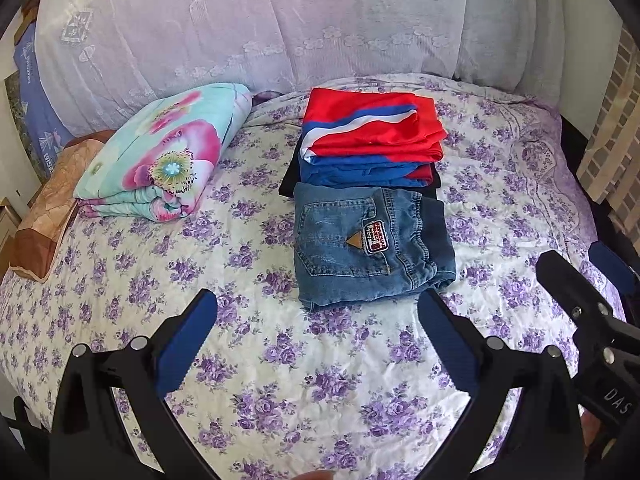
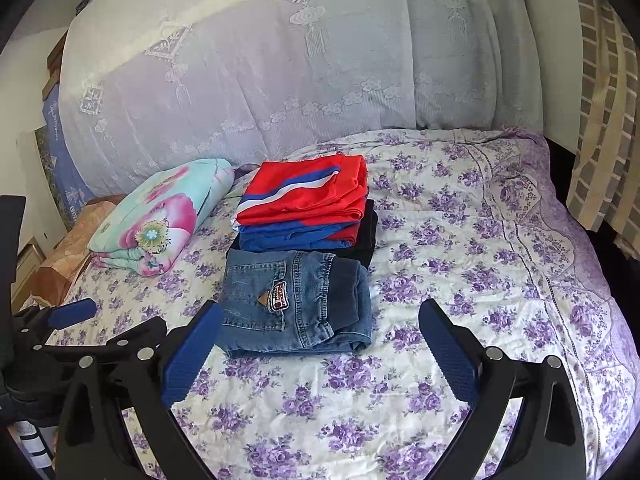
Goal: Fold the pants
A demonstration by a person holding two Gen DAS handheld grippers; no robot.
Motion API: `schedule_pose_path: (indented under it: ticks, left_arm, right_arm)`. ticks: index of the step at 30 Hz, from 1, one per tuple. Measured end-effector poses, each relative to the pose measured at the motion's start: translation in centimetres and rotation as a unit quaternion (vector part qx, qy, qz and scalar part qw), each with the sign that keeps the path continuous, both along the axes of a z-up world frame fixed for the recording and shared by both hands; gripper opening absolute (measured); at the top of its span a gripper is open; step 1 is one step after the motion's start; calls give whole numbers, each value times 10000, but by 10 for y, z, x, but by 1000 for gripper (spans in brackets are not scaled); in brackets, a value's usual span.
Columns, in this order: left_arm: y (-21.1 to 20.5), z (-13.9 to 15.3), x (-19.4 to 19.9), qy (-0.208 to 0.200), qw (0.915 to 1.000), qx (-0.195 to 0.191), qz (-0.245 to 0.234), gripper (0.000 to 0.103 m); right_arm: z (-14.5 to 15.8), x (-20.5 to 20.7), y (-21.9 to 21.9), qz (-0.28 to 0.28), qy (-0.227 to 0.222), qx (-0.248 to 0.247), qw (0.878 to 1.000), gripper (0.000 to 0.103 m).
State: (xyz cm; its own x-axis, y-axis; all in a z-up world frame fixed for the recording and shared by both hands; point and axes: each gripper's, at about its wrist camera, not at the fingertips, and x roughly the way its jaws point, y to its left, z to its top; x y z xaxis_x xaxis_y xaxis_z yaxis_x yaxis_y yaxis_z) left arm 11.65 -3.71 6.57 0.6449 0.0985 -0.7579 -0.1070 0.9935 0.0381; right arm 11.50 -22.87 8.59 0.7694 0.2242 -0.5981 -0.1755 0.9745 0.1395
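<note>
Left wrist: folded jeans (image 1: 370, 244) (untouched) just beyond wide-spread left hand-held gripper (image 1: 318, 308).

folded jeans (image 1: 370, 242) lie on the flowered bedspread (image 1: 248, 360), touching a red and blue folded stack (image 1: 370, 140) behind. the left gripper (image 1: 318, 312) hangs spread wide and empty just before them.

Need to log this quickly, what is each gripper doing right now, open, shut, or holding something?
Left gripper: open, holding nothing.
Right gripper: open, holding nothing; the folded blue denim jeans lie free on the bed.
</note>
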Motion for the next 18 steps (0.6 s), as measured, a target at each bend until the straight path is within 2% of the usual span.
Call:
schedule_pose_path:
  ticks: [18]
  left_arm:
    - [3,-6,8,120,9999,-59,86,98]
  right_arm:
    - [-7,8,1,51,125,53,9999,99]
